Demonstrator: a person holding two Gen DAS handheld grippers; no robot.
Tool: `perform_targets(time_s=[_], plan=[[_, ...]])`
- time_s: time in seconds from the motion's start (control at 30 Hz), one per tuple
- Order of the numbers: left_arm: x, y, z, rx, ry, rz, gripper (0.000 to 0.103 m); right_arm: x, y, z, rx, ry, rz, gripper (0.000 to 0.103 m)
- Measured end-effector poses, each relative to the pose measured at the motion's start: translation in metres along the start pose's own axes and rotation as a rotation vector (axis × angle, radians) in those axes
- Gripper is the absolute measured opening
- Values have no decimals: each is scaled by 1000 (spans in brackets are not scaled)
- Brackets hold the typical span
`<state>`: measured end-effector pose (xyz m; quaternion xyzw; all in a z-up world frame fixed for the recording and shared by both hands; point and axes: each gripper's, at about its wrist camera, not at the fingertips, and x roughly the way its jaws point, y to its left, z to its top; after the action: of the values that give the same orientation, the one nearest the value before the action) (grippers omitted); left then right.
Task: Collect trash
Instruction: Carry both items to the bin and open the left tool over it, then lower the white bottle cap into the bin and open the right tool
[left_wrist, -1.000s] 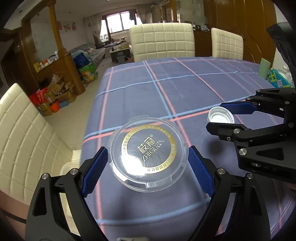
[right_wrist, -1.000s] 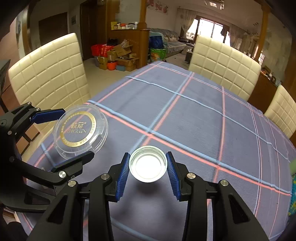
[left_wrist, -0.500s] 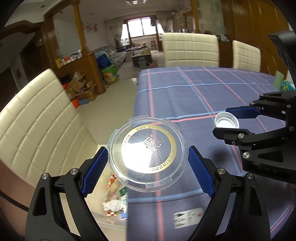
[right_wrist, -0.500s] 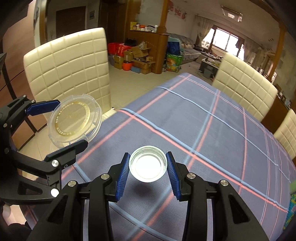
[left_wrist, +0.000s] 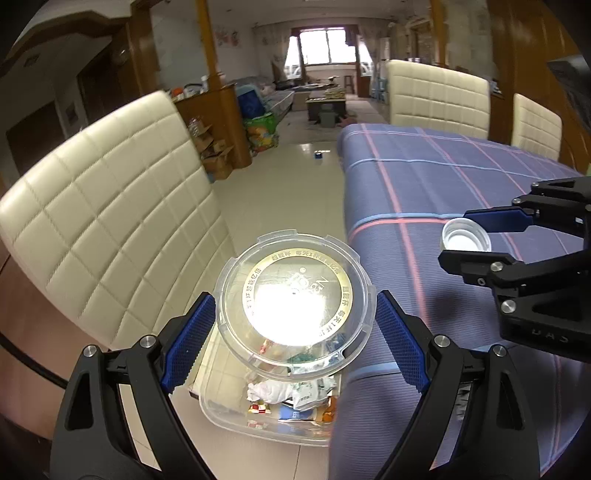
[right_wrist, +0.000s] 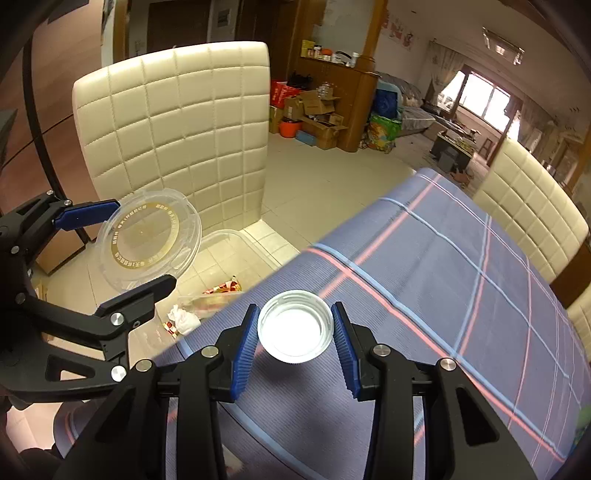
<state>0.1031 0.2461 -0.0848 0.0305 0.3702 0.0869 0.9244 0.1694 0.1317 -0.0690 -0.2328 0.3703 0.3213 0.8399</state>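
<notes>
Clear lid (left_wrist: 295, 304) pinched in my left tongs (left_wrist: 295, 325) above floor bin (left_wrist: 266, 410) | white cap (right_wrist: 295, 330) pinched in my right tongs (right_wrist: 295, 332) over surface (right_wrist: 461, 295)

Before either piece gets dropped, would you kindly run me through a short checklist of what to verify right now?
1. Left gripper grip on the clear lid: ok, both pads press its rim.
2. Right gripper grip on the white cap: ok, held between both pads.
3. Lid above the clear bin on the floor: ok, the bin with wrappers shows directly beneath it.
4. Cap above the bin: not ok, it hangs over the tablecloth, inside the table edge.
5. Room in the bin: ok, trash covers only part of its bottom.
6. Chair clear of the drop path: cannot tell, it stands close behind the bin.
</notes>
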Motion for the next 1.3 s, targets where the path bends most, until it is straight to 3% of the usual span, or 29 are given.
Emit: perform_targets(time_s=[0.3, 0.37, 0.4, 1.2, 1.27, 1.3], plan=[[15, 25, -3, -44, 21, 10, 88, 13, 10, 19, -19, -5, 2, 39], [19, 28, -4, -52, 31, 9, 92, 17, 10, 21, -14, 0, 5, 39], [21, 30, -4, -60, 33, 14, 100, 17, 9, 21, -13, 2, 4, 39], [34, 66, -32, -121, 81, 96, 100, 58, 41, 40, -36, 49, 83, 39], [35, 69, -34, -129, 83, 103, 100, 60, 41, 44, -25, 47, 81, 40], [36, 70, -34, -136, 84, 103, 100, 61, 40, 45, -18, 45, 77, 46]])
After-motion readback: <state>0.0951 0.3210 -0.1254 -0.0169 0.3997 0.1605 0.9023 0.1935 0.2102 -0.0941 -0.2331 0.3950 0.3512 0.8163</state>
